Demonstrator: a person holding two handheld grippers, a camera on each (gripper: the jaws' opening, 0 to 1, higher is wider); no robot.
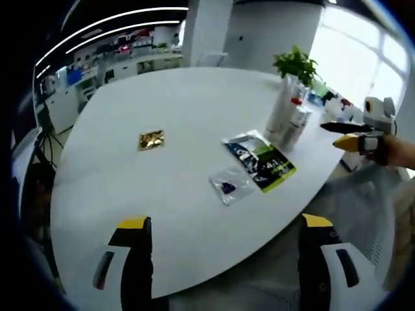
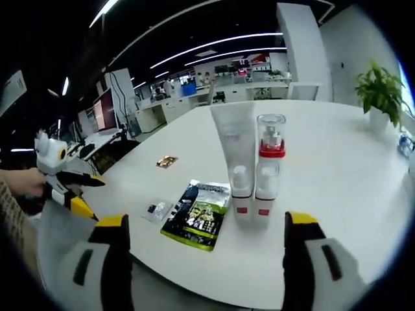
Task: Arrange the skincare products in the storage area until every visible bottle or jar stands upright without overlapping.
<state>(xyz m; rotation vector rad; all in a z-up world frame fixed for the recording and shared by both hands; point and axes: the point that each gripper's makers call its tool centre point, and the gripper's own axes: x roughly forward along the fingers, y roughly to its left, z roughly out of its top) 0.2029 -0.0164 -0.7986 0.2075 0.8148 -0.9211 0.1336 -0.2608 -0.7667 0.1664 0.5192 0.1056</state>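
I see two skincare products upright and side by side near my edge of the white table (image 2: 337, 155): a white tube (image 2: 235, 159) standing on its cap, and a white pump bottle (image 2: 268, 165) with a red collar under a clear cap. They stand just beside each other; I cannot tell whether they touch.

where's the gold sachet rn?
The gold sachet lies flat on the white table, alone, to the left of the green-and-black packet in the left gripper view; in the right gripper view it sits behind that packet.
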